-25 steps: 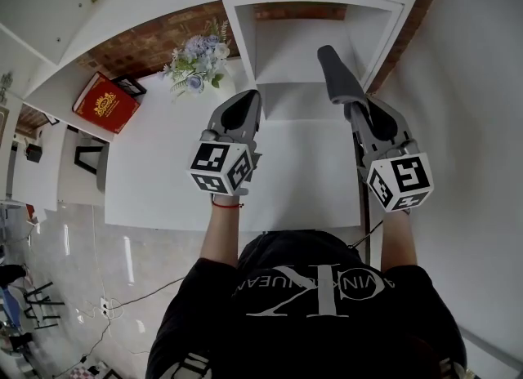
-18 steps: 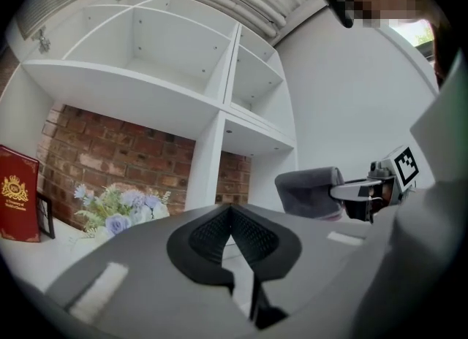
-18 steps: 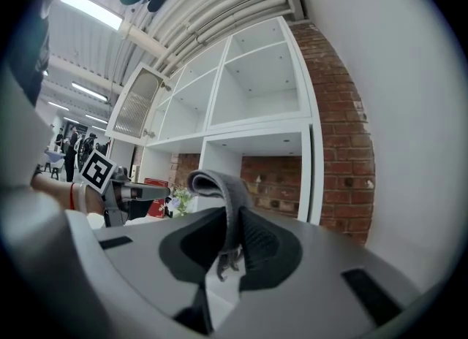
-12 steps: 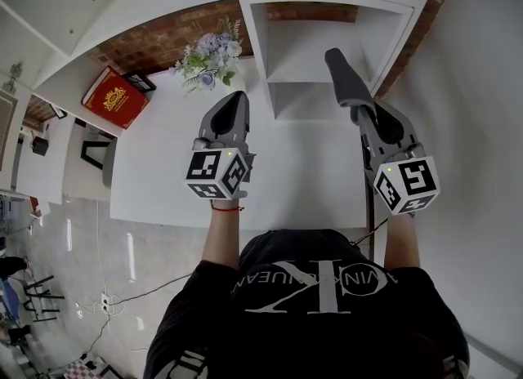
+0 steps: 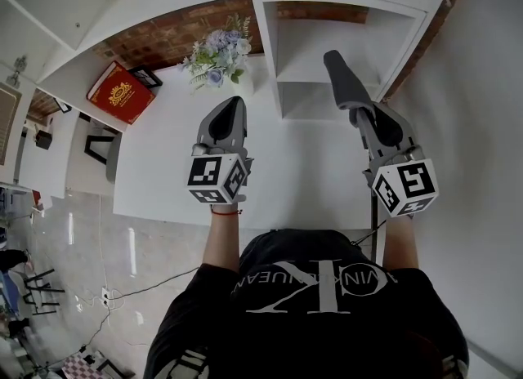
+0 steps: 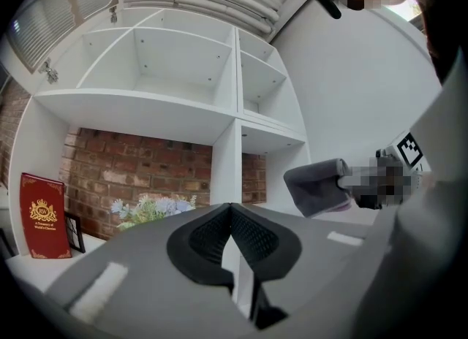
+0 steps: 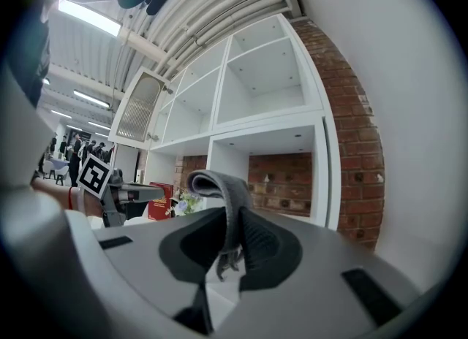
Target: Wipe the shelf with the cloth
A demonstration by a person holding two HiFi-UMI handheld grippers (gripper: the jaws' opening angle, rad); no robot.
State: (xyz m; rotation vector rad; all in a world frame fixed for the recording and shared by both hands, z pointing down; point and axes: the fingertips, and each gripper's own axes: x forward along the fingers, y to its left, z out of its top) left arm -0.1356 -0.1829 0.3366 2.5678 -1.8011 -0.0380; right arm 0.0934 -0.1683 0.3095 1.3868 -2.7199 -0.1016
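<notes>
The right gripper pinches the grey cloth by one end between its fingers. The free end droops at the mouth of the shelf, at the surface's far right corner. The cloth looks soft, light and floppy, so it probably wants a deep, bunched grip. The left gripper has its fingers pressed together, empty.

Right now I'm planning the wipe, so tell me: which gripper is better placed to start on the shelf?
Right. The right gripper is shut on the cloth and points into the open shelf. The left gripper is shut, empty, and off to the side by the flowers.
</notes>
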